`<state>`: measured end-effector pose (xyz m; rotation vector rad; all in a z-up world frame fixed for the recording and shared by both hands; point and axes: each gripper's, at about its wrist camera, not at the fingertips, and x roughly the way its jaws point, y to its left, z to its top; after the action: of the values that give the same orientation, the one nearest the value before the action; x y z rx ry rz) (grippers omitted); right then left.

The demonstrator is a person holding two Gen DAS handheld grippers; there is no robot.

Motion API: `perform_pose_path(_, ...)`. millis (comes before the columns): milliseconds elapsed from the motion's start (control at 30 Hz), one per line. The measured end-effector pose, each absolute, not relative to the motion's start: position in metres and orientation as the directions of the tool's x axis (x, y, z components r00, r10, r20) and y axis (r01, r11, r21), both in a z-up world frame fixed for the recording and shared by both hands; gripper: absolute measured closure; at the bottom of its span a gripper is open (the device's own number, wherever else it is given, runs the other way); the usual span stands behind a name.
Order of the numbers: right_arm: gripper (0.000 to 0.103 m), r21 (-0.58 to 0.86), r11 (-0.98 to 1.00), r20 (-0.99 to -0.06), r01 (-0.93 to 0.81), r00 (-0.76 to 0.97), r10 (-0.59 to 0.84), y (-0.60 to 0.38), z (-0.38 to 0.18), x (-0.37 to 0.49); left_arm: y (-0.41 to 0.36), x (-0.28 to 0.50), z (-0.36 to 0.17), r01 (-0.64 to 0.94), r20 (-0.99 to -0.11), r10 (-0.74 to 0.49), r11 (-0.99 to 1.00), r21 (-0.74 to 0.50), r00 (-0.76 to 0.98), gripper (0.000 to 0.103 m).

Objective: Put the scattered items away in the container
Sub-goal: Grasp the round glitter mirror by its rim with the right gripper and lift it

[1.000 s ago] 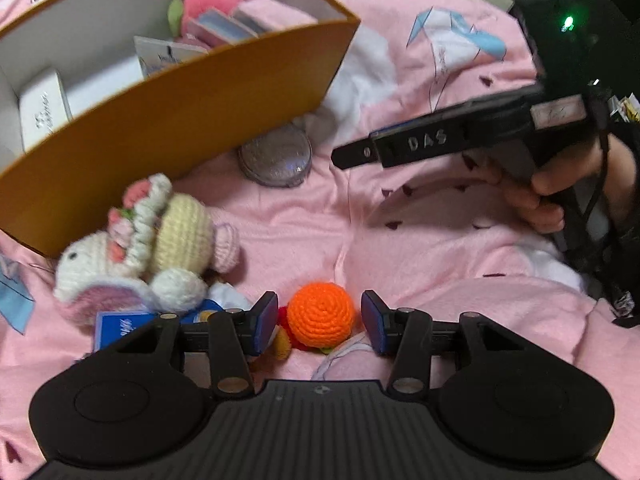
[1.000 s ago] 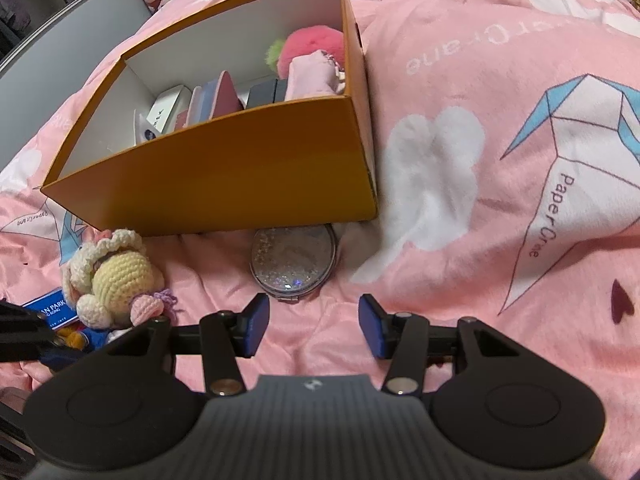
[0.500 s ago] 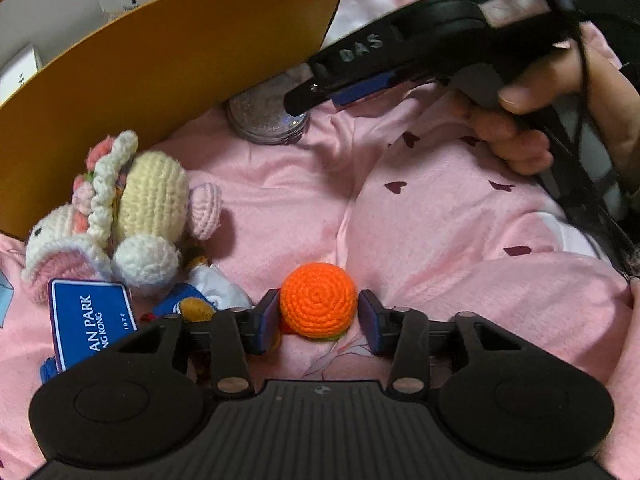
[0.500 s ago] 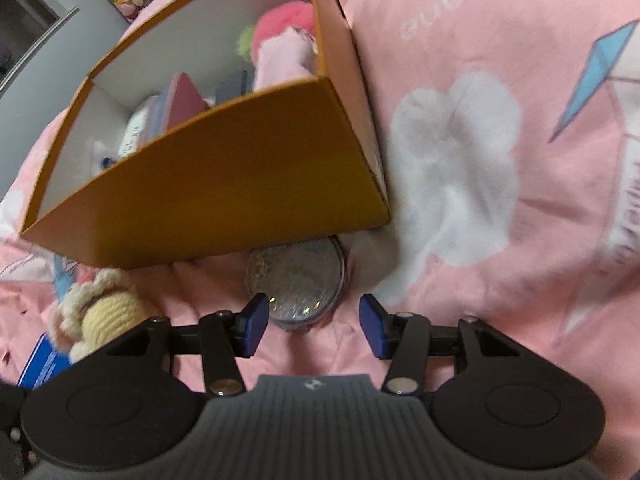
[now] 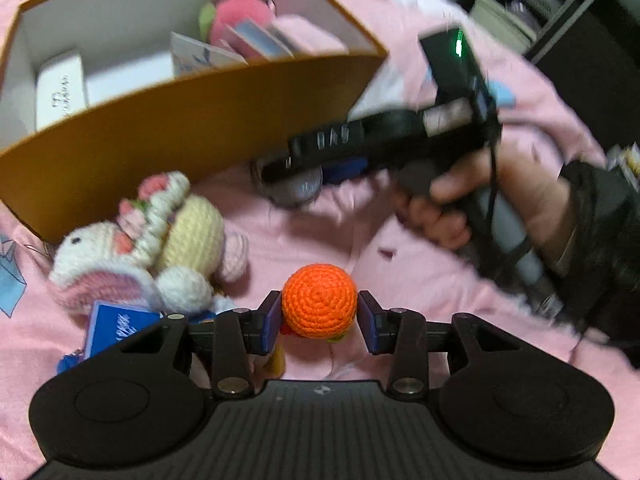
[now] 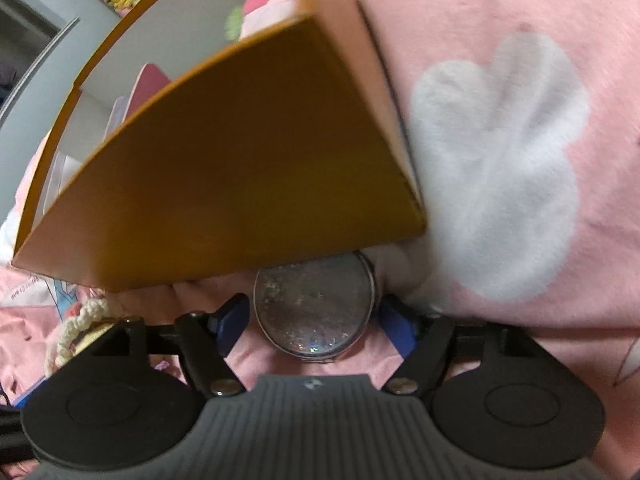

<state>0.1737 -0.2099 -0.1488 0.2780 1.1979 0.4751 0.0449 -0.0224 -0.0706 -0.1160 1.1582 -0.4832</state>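
My left gripper (image 5: 319,318) is shut on an orange crochet ball (image 5: 319,301) and holds it above the pink bedding. The orange box (image 5: 192,120) with white inside stands beyond it, with several items in it. My right gripper (image 6: 314,322) is open, its blue pads either side of a round glitter compact mirror (image 6: 314,312) that lies against the box's front wall (image 6: 240,168). The right gripper also shows in the left wrist view (image 5: 320,160), over the mirror (image 5: 294,192). A crochet bunny doll (image 5: 148,240) lies left of the ball.
A blue card (image 5: 116,322) lies under the bunny doll. The pink bedding (image 6: 500,160) with white patches spreads to the right. Dark furniture (image 5: 580,40) stands at the far right in the left wrist view. The doll's edge shows in the right wrist view (image 6: 80,332).
My left gripper closed on the orange ball and lifted it. My right gripper moved forward and down until its open fingers straddle the compact mirror.
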Motion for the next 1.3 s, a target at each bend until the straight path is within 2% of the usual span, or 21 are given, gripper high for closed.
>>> perform_pose_path(167, 0.06, 0.456, 0.875, -0.82, -0.162, 0.307, 0.484, -0.218, -0.146, 0.169, -0.009, 0.049, -0.058, 0.249, -0.823, -0.429, 0.901, -0.357, 0.373, 0.057)
perform_pose_path(433, 0.082, 0.497, 0.854, -0.798, -0.152, 0.306, 0.519, -0.224, -0.124, 0.141, 0.016, 0.048, -0.042, 0.159, -0.791, -0.393, 0.918, -0.363, 0.469, 0.057)
perform_pose_path(467, 0.102, 0.501, 0.85, -0.794, -0.163, 0.303, 0.527, -0.223, -0.12, 0.136, 0.018, 0.05, -0.042, 0.152, -0.789, -0.392, 0.919, -0.365, 0.473, 0.057)
perform_pose_path(533, 0.102, 0.529, 0.83, -0.775, -0.178, 0.297, 0.558, -0.222, -0.114, 0.128, 0.021, 0.052, -0.043, 0.141, -0.79, -0.387, 0.92, -0.366, 0.476, 0.057)
perform_pose_path(600, 0.096, 0.52, 0.836, -0.783, -0.176, 0.293, 0.549, -0.216, -0.111, 0.122, 0.022, 0.053, -0.046, 0.135, -0.794, -0.386, 0.92, -0.367, 0.47, 0.057)
perform_pose_path(633, 0.091, 0.501, 0.85, -0.797, -0.161, 0.296, 0.526, -0.22, -0.114, 0.128, 0.022, 0.054, -0.047, 0.133, -0.796, -0.385, 0.921, -0.367, 0.467, 0.057)
perform_pose_path(667, 0.081, 0.493, 0.861, -0.81, -0.129, 0.292, 0.508, -0.221, -0.119, 0.132, 0.022, 0.053, -0.047, 0.133, -0.797, -0.385, 0.921, -0.367, 0.465, 0.057)
perform_pose_path(767, 0.059, 0.534, 0.845, -0.802, -0.043, 0.29, 0.522, -0.23, -0.13, 0.14, 0.022, 0.053, -0.047, 0.134, -0.796, -0.382, 0.922, -0.363, 0.47, 0.057)
perform_pose_path(800, 0.058, 0.547, 0.837, -0.8, -0.016, 0.284, 0.529, -0.231, -0.134, 0.143, 0.022, 0.053, -0.048, 0.131, -0.797, -0.377, 0.924, -0.36, 0.472, 0.057)
perform_pose_path(1000, 0.054, 0.635, 0.767, -0.762, 0.088, 0.235, 0.604, -0.229, -0.164, 0.168, 0.018, 0.057, -0.05, 0.14, -0.802, -0.37, 0.928, -0.346, 0.47, 0.057)
perform_pose_path(1067, 0.049, 0.652, 0.752, -0.75, 0.096, 0.23, 0.621, -0.227, -0.167, 0.173, 0.018, 0.057, -0.05, 0.137, -0.802, -0.372, 0.926, -0.35, 0.467, 0.057)
perform_pose_path(1133, 0.05, 0.651, 0.755, -0.749, 0.08, 0.233, 0.62, -0.224, -0.165, 0.172, 0.019, 0.057, -0.05, 0.135, -0.801, -0.375, 0.925, -0.354, 0.466, 0.057)
perform_pose_path(1300, 0.072, 0.633, 0.772, -0.754, 0.046, 0.263, 0.602, -0.221, -0.155, 0.163, 0.02, 0.056, -0.05, 0.132, -0.801, -0.373, 0.926, -0.354, 0.468, 0.057)
